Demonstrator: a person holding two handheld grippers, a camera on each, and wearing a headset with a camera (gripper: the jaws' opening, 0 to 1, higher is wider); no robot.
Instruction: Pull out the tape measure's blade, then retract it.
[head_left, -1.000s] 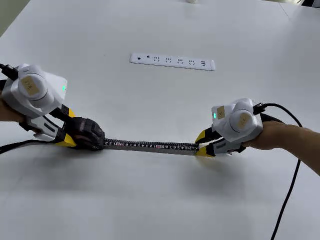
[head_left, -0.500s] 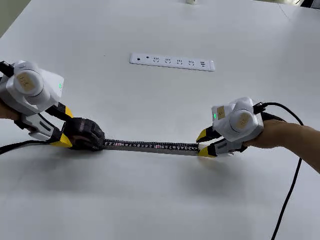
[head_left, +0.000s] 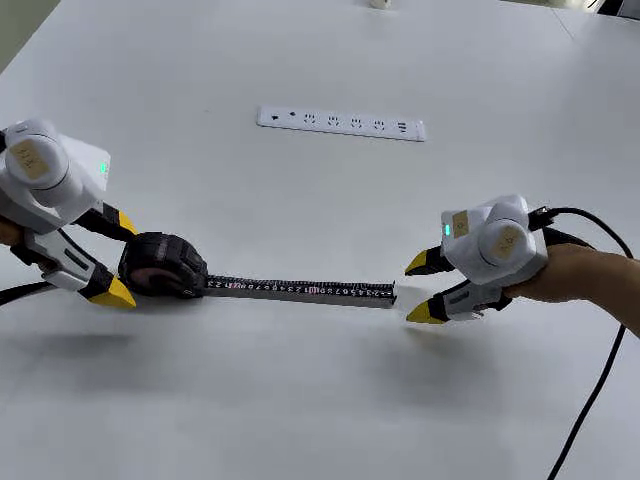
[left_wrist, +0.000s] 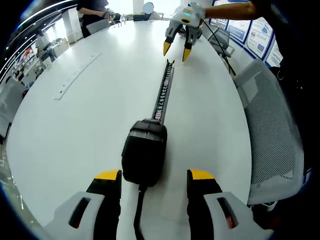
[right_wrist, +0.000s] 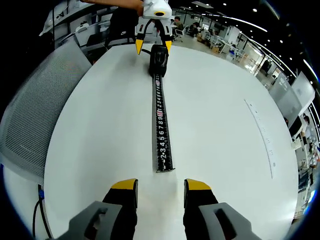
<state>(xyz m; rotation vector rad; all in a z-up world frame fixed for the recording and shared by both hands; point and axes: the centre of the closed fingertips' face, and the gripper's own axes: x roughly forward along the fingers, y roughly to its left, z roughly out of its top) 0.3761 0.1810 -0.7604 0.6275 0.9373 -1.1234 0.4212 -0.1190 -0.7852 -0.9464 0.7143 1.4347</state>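
Your right tongs (head_left: 418, 290) have let go of the blade (head_left: 300, 290), your left tongs (head_left: 121, 258) of the tape measure (head_left: 163, 265); both stand open. Stretched across the surface (head_left: 300, 400), the thin blade looks springy: grip the rigid case (left_wrist: 145, 155) instead.

Tape measure (head_left: 163, 265) — one, power strip (head_left: 340, 123) — one

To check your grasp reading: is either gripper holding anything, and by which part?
Nothing is held: left gripper and right gripper are open, the tape measure lying free on the table.
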